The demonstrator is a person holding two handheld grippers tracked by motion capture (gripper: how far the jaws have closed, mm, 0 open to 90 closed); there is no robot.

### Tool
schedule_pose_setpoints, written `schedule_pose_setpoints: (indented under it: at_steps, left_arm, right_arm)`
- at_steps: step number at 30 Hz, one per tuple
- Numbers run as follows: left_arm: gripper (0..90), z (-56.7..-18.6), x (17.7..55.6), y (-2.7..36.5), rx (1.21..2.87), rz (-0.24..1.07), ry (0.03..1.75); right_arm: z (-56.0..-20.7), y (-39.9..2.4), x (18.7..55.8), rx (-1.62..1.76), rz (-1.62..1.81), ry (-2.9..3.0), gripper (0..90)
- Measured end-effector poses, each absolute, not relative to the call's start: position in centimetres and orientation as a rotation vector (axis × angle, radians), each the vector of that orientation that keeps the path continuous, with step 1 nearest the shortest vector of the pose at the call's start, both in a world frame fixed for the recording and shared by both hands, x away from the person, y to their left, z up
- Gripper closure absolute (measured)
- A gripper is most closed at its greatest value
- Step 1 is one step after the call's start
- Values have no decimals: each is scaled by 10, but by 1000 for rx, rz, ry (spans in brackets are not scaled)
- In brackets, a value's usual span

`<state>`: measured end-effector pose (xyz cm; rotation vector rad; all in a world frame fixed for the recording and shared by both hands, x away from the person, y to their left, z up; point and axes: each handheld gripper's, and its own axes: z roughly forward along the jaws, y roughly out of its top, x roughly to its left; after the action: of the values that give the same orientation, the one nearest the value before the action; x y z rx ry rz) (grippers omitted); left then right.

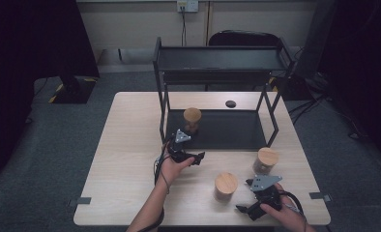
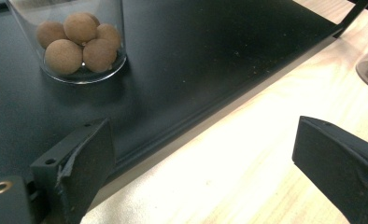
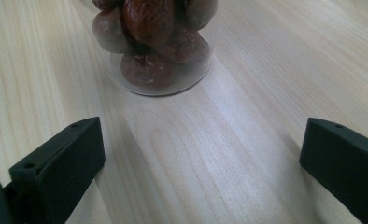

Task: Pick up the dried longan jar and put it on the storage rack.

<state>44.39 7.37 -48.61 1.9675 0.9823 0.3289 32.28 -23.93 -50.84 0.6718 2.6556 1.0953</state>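
Just ahead of right gripper (image 3: 203, 154), jaws wide and empty: date jar (image 3: 156, 44), upright, top centre of its view, bare wood between. Left gripper (image 2: 203, 163) likewise open, holding nothing, at shelf (image 2: 182, 74) edge; ball jar (image 2: 74, 39) upper left. Third jar (image 1: 266, 160) right of centre, well clear.

Dim room, bright tabletop, soft close-ups

In the high view the table (image 1: 130, 145) is evenly lit, seemingly from above, while the corners fall to black. The left gripper view glares white on the wood beside the dark shelf (image 2: 182, 65). The jar (image 3: 159, 42) looks slightly blurred up close.
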Motion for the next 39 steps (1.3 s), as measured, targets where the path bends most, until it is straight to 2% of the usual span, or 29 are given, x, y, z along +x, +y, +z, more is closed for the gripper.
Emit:
schedule_pose_setpoints:
  at_steps: [39]
  left_arm:
    - [55, -494, 419, 111, 1935, 339, 1026]
  right_arm:
    - [-508, -239, 323, 672, 1095, 2656, 0]
